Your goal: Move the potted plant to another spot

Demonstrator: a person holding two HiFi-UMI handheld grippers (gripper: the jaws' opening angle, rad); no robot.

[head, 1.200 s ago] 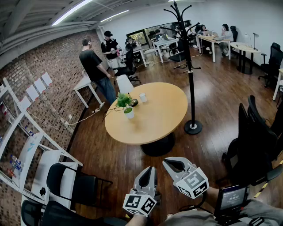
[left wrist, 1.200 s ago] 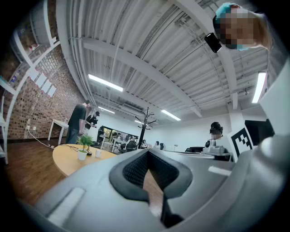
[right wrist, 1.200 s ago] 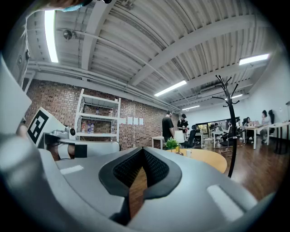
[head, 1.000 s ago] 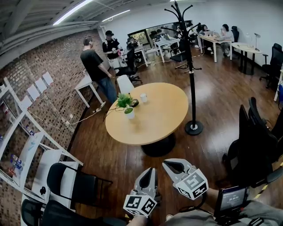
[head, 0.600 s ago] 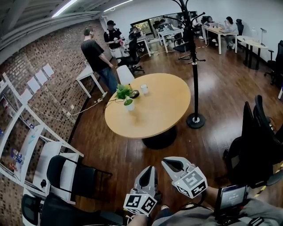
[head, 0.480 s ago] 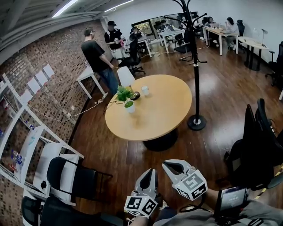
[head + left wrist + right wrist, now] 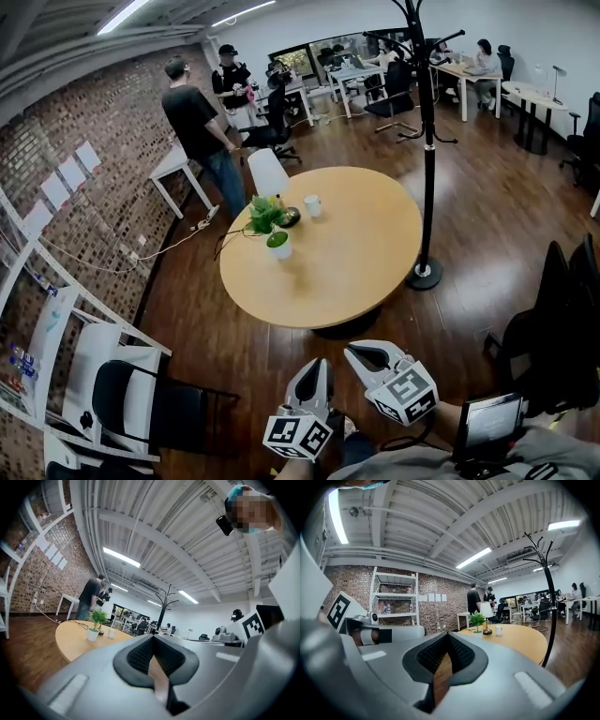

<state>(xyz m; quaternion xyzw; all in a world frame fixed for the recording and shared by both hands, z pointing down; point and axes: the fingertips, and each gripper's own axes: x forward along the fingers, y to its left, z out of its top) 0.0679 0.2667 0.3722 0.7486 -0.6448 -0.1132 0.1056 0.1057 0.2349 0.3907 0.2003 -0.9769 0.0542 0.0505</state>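
Note:
A small potted plant point(image 7: 273, 228) with green leaves in a white pot stands near the far left edge of the round wooden table point(image 7: 347, 272). It also shows far off in the left gripper view point(image 7: 96, 623) and the right gripper view point(image 7: 477, 620). My left gripper point(image 7: 319, 371) and right gripper point(image 7: 360, 354) hang low in the head view, side by side, well short of the table's near edge. Both are shut with nothing between their jaws. They point level toward the table.
A white cup point(image 7: 312, 205) and a dark object point(image 7: 286, 217) sit beside the plant. A black coat rack point(image 7: 427, 141) stands right of the table. A black chair point(image 7: 141, 405) is at the lower left, a white chair point(image 7: 267, 172) behind the table, and people point(image 7: 195, 127) stand beyond.
The table and plant have drawn nearer and larger in the head view as I moved toward them. Both grippers keep their place low in the frame, still shut.

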